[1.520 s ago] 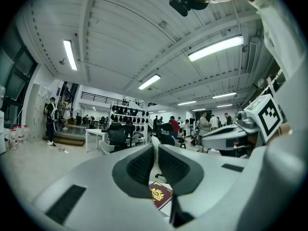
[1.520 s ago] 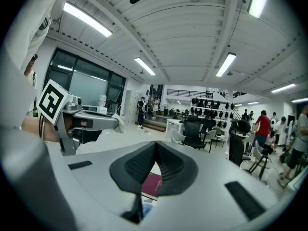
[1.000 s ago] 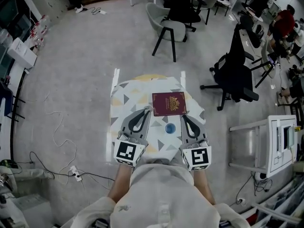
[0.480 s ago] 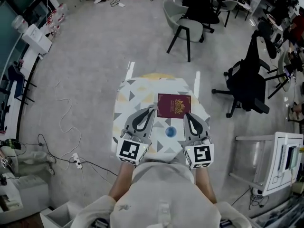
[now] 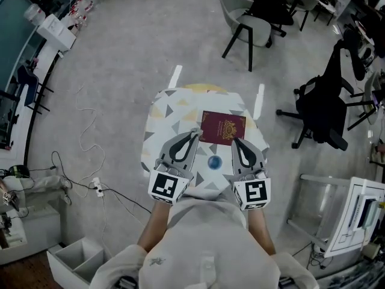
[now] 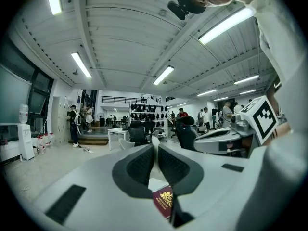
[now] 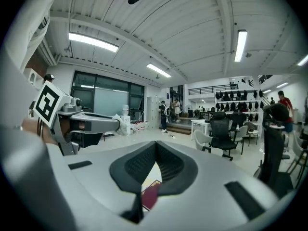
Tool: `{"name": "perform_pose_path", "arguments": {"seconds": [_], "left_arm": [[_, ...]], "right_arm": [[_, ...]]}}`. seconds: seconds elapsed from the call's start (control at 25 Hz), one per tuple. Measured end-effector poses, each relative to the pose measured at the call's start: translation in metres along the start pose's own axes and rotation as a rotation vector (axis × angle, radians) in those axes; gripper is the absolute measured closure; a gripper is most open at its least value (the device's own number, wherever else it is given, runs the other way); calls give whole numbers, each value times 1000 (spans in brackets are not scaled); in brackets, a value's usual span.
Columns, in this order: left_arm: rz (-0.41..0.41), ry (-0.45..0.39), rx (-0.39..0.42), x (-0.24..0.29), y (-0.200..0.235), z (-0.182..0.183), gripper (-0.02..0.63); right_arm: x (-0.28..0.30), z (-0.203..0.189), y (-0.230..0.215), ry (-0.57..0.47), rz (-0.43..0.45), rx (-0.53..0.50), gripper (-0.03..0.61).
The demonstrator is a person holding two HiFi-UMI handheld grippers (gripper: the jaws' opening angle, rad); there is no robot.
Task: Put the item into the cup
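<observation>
Just between the two claws, a small blue round thing (image 5: pixel 215 162) sits on the patterned table (image 5: pixel 165 116), with a dark red booklet (image 5: pixel 223 127) beyond it. Both the left gripper (image 5: pixel 194 132) and the right gripper (image 5: pixel 234 141) have their jaws pressed together on nothing. Grey floor (image 5: pixel 120 59), cables (image 5: pixel 84 131) and office chairs (image 5: pixel 252 23) surround the table

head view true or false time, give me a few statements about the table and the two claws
1. A maroon booklet lies flat on the patterned table. True.
2. The left claw is gripping the booklet. False: its jaws are together with nothing between them.
3. A small blue round object sits on the table between the two claws, nearer the person than the booklet. True.
4. The right claw has its jaws wide apart. False: they are closed on each other and hold nothing.
</observation>
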State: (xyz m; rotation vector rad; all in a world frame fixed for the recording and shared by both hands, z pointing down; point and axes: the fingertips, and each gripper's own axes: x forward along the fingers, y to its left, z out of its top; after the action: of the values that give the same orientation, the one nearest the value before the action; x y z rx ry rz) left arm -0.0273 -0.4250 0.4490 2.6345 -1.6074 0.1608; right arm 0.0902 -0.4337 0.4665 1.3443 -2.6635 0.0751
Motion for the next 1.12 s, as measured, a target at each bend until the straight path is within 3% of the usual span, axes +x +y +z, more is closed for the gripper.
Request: {"name": "perform_pose_path", "arguments": {"seconds": [0.56,1.12], "left_arm": [[-17,107,-31,16,-20,-56,578],[-96,231,-47,13,-43,-115,578]], "right_arm": [[-2,-71,0,127,59,74,572],[-13,-124,12,227,62,115,572]]}}
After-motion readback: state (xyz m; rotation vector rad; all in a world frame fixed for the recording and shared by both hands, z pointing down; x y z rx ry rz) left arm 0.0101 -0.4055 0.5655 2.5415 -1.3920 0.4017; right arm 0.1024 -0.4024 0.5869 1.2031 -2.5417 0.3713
